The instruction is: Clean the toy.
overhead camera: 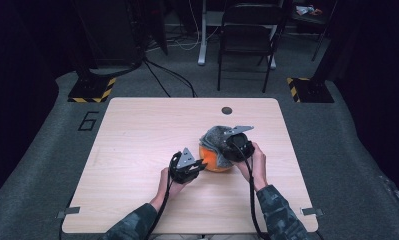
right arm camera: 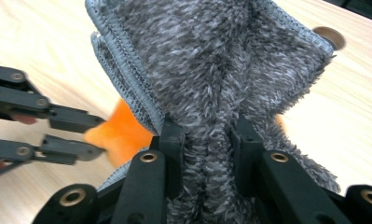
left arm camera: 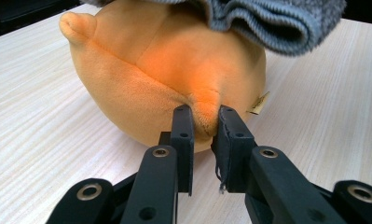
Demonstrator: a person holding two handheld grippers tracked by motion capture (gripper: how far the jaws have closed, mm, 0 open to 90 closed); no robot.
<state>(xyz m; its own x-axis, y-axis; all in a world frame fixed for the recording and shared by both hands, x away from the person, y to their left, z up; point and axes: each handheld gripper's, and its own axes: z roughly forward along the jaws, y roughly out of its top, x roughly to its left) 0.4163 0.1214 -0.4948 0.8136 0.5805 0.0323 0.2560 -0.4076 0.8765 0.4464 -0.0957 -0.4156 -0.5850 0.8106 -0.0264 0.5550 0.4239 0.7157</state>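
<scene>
high view: above near side, facing far over table [overhead camera: 137, 130]
gripper views: close, along jaws
shared: orange toy [left arm camera: 165, 70], grey cloth [right arm camera: 211, 70]

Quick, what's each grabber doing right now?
Left gripper: shut, pinching the orange plush toy.
Right gripper: shut on the grey fuzzy cloth.

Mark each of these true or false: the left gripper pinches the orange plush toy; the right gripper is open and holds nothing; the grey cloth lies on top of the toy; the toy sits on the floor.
1. The left gripper pinches the orange plush toy: true.
2. The right gripper is open and holds nothing: false, it is shut on the grey cloth.
3. The grey cloth lies on top of the toy: true.
4. The toy sits on the floor: false, it rests on the wooden table.
</scene>
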